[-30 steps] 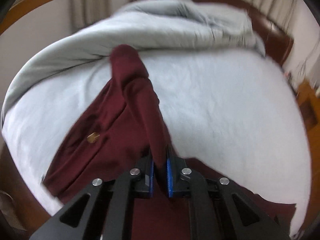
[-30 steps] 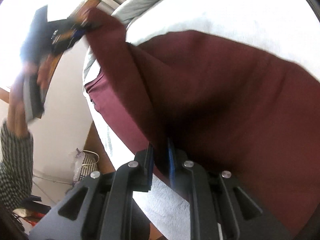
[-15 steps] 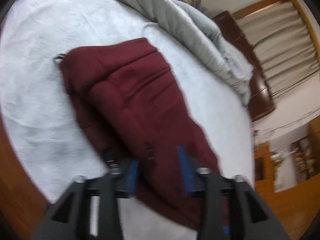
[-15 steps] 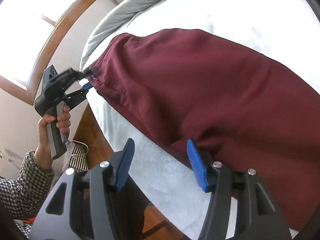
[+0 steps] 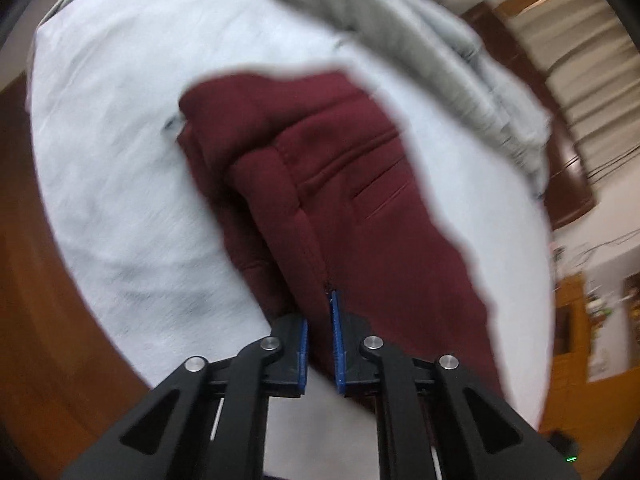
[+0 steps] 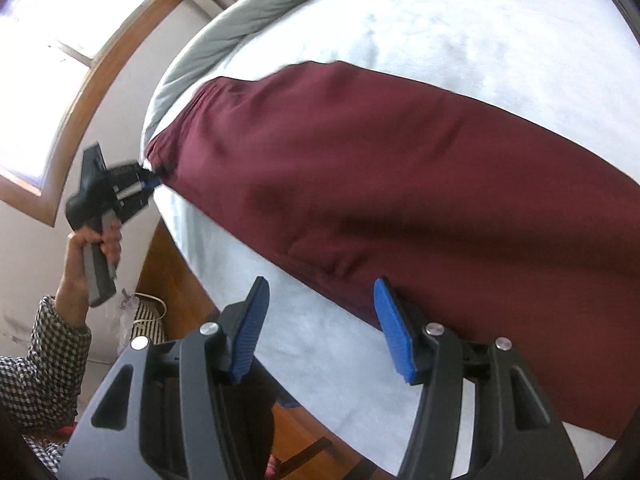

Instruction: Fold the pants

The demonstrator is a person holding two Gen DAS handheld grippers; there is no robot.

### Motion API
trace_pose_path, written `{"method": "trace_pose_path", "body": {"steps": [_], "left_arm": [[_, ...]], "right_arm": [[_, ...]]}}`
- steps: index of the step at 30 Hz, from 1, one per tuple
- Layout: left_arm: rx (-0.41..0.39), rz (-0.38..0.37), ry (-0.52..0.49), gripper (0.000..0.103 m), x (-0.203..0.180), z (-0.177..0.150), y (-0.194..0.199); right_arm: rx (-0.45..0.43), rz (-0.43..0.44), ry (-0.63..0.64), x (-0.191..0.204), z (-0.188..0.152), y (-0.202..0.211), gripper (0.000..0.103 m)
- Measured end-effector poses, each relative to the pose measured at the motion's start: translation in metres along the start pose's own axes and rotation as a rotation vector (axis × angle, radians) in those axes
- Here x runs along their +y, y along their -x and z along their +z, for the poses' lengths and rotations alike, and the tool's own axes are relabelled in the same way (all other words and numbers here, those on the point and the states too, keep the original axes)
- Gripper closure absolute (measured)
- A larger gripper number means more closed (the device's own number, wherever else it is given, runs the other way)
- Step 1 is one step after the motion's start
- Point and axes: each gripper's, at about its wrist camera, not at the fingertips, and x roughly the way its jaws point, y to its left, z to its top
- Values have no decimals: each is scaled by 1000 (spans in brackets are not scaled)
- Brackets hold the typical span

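The dark red pants point(image 5: 344, 184) lie folded lengthwise on the white bed sheet point(image 5: 120, 160), waistband toward the left edge. My left gripper point(image 5: 319, 332) is shut on a fold of the pants at the waist edge; it also shows in the right wrist view point(image 6: 154, 180) at the waistband corner. The pants point(image 6: 400, 184) stretch across the right wrist view. My right gripper point(image 6: 320, 320) is open and empty, just off the near edge of the pants, over the sheet.
A grey duvet point(image 5: 420, 36) is bunched along the far side of the bed. A wooden bed frame point(image 6: 172, 280) runs along the near edge, with a window point(image 6: 52, 40) beyond. A dark headboard point(image 5: 568, 184) and wooden furniture point(image 5: 580, 320) stand at right.
Both grippers laid the raised pants down on the bed and opened. The left gripper has since shut again on the waist edge; the right stays open and has drawn back slightly.
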Motion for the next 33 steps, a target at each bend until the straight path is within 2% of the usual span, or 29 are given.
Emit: {"method": "trace_pose_path", "body": {"steps": [4, 6, 7, 8, 10, 13, 16, 19, 20, 22, 25, 27, 31, 33], "left_arm": [[-45, 7, -84, 88, -21, 0, 4], [-30, 27, -81, 71, -29, -4, 9], [-34, 41, -88, 56, -36, -9, 15], [-47, 58, -97, 50, -40, -15, 19], [-77, 96, -128, 50, -56, -34, 30], [-66, 6, -223, 52, -93, -74, 37], [9, -110, -398, 51, -152, -112, 16], [106, -190, -477, 52, -200, -139, -16], [133, -215, -491, 51, -213, -145, -27], [159, -204, -545, 50, -230, -154, -47], [271, -115, -585, 50, -233, -166, -86], [248, -126, -612, 50, -231, -170, -87], [263, -135, -609, 48, -235, -169, -79], [259, -117, -639, 46, -239, -176, -77]], "right_arm": [[-10, -9, -49, -12, -2, 6, 52], [-36, -1, -87, -22, -9, 22, 50], [-48, -4, -111, -29, -13, 31, 50], [-55, -9, -132, -36, -17, 37, 50], [-72, -30, -211, -55, -33, 57, 50], [-97, -24, -324, -78, -62, 79, 50], [-101, -63, -371, -93, -83, 87, 50], [-101, -60, -425, -104, -98, 86, 50], [-111, -55, -442, -110, -102, 88, 46], [-153, -43, -510, -122, -109, 91, 38], [-199, -42, -588, -141, -118, 96, 36], [-234, -21, -643, -158, -125, 101, 36], [-380, 87, -803, -192, -140, 112, 36], [-449, 144, -887, -208, -148, 113, 38]]}}
